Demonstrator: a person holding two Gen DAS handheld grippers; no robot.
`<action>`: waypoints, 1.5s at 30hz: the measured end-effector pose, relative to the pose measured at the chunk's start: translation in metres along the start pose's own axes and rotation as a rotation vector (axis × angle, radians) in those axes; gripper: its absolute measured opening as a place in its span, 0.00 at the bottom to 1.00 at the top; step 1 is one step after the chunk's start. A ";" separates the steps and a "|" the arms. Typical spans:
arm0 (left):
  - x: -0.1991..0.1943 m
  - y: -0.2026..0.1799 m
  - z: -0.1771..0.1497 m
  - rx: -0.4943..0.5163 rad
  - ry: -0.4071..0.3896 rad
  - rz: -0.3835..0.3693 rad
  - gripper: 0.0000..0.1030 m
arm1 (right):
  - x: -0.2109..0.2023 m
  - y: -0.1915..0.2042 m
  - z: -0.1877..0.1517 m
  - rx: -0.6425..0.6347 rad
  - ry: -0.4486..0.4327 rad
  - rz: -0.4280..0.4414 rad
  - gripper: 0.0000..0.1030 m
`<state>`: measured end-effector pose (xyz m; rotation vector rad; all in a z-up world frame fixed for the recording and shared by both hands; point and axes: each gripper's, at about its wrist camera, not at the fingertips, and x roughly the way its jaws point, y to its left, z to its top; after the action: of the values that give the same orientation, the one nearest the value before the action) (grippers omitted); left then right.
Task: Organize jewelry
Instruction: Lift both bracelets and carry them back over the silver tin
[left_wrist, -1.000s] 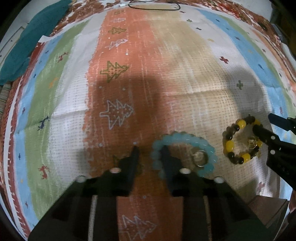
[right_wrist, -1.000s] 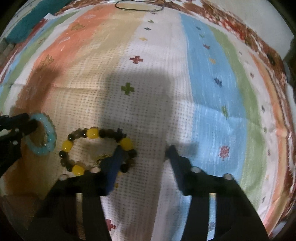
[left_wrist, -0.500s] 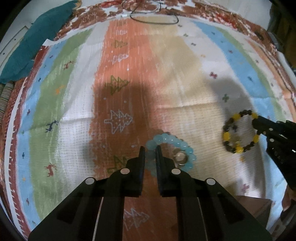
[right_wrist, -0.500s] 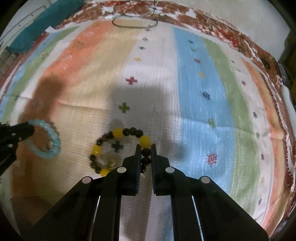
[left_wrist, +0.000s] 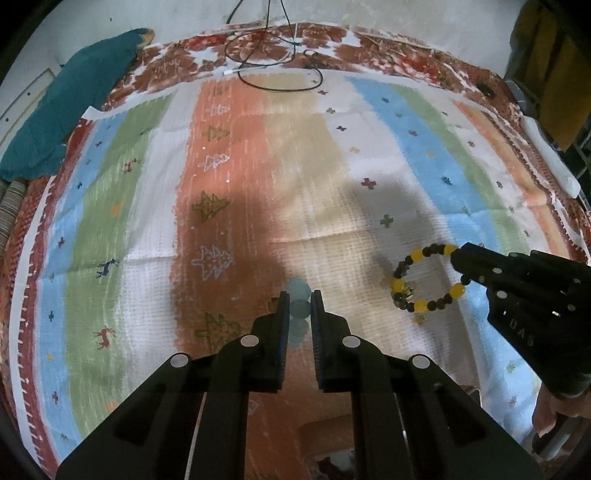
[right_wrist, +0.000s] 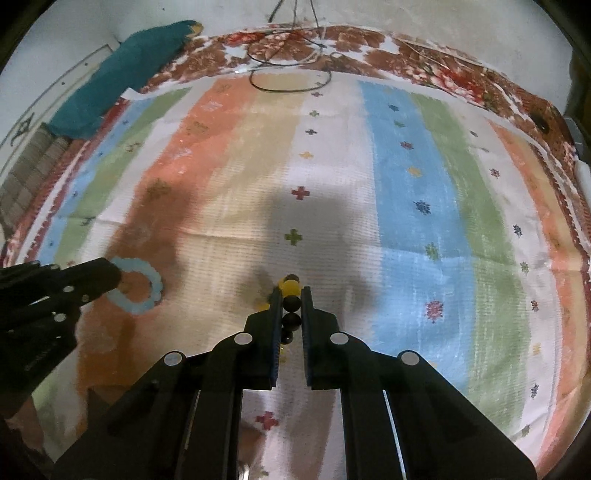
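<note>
Bracelets (left_wrist: 428, 281) pinched, no container visible.

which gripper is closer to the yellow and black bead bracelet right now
Right. The right gripper is shut on the yellow and black bracelet; the left gripper is off to its side, gripping the light blue bracelet.

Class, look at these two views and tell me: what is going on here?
A person holds a gripper in each hand over a striped cloth. The left gripper is shut on a pale blue bead bracelet. The right gripper is shut on a yellow and dark bead bracelet. Both bracelets hang from the fingers, clear of the cloth. A black cable lies at the far edge.
</note>
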<state>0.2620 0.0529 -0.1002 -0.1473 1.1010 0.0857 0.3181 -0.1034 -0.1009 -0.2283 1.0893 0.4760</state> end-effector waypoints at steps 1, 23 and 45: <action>-0.002 0.000 0.000 -0.001 -0.005 -0.001 0.10 | -0.002 0.001 0.000 0.000 -0.002 0.007 0.10; -0.042 -0.014 -0.012 0.026 -0.074 -0.014 0.10 | -0.042 0.018 -0.013 -0.009 -0.064 0.047 0.10; -0.092 -0.023 -0.038 0.008 -0.162 -0.059 0.11 | -0.091 0.032 -0.031 -0.055 -0.189 0.027 0.10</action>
<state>0.1905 0.0244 -0.0334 -0.1627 0.9345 0.0390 0.2437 -0.1117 -0.0324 -0.2130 0.8966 0.5407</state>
